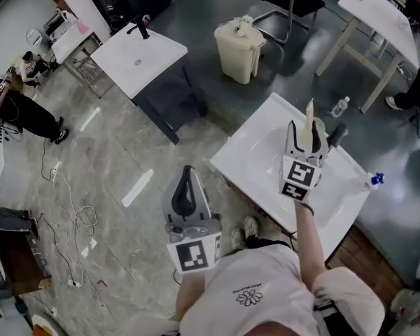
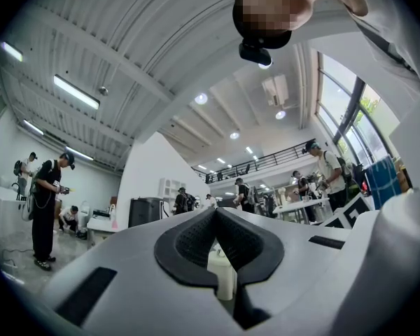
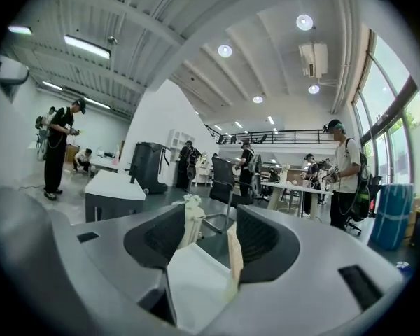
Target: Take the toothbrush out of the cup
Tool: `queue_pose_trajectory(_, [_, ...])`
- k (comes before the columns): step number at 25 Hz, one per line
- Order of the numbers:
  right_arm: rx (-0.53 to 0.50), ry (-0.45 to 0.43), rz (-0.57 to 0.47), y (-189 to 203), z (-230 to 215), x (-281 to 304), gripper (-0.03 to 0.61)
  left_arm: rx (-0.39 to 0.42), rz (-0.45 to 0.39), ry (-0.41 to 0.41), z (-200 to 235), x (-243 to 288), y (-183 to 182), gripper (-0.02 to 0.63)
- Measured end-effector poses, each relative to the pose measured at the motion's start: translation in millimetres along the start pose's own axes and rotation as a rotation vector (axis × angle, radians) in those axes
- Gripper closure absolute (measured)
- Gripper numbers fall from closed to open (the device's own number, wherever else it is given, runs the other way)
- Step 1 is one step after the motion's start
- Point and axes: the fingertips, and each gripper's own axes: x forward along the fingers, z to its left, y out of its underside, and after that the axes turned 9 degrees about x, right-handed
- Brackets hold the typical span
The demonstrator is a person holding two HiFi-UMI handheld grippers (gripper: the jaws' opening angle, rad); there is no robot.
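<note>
Toothbrush (image 1: pixel 309 112) is standing in the cup (image 1: pixel 320 125) on the bench (image 1: pixel 255 159), its handle rising between the spread jaws of the right tool (image 1: pixel 306 135); pinching just above the cup, then lifting straight, is looking wisest.

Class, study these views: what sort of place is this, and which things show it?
Probably an open-plan lab or workshop hall: strip lights on a high ceiling, scattered white tables, and cables trailing over the grey floor.
</note>
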Motion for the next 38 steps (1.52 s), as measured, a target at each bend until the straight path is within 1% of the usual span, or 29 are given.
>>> queue_pose_trajectory(3, [0.008,0.079,0.047,20,-20,20,0.383,0.032,0.003,0.011,-2,4,1,0.597])
queue_pose_trajectory(6, [0.019,0.146,0.114,45,-37,38,0.385,0.041,0.011,0.018,-4,7,4,0.597])
queue_pose_trajectory(10, [-0.007,0.193,0.201,77,-53,60,0.387,0.048,0.025,0.03,-9,11,9,0.597])
queue_pose_trajectory(12, [-0.044,0.198,0.225,86,-55,67,0.408,0.045,0.037,0.037,-12,13,12,0.597])
queue_pose_trajectory(13, [-0.062,0.194,0.23,87,-54,71,0.428,0.035,0.045,0.036,-13,14,14,0.597])
queue_pose_trajectory(15, [-0.071,0.192,0.249,90,-52,76,0.447,0.021,0.057,0.035,-14,16,16,0.597])
queue_pose_trajectory(19, [-0.08,0.224,0.282,98,-54,82,0.454,0.075,0.042,0.058,-16,19,15,0.597])
queue_pose_trajectory(23, [-0.072,0.256,0.316,109,-58,87,0.461,0.073,0.045,0.051,-14,19,18,0.597])
queue_pose_trajectory(25, [-0.07,0.277,0.324,112,-63,89,0.483,0.059,0.054,0.042,-14,20,19,0.597])
queue_pose_trajectory(27, [-0.072,0.29,0.327,112,-67,90,0.506,0.056,0.059,0.037,-14,20,20,0.597])
queue_pose_trajectory(30, [-0.08,0.296,0.321,111,-70,90,0.532,0.074,0.053,0.037,-14,19,19,0.597])
queue_pose_trajectory(33, [-0.084,0.297,0.32,111,-70,90,0.541,0.067,0.054,0.031,-12,19,20,0.597])
queue_pose_trajectory(36, [-0.081,0.3,0.323,110,-69,89,0.547,0.081,0.053,0.038,-11,18,20,0.597])
queue_pose_trajectory(38, [-0.075,0.304,0.313,107,-69,88,0.548,0.064,0.056,0.032,-11,17,19,0.597])
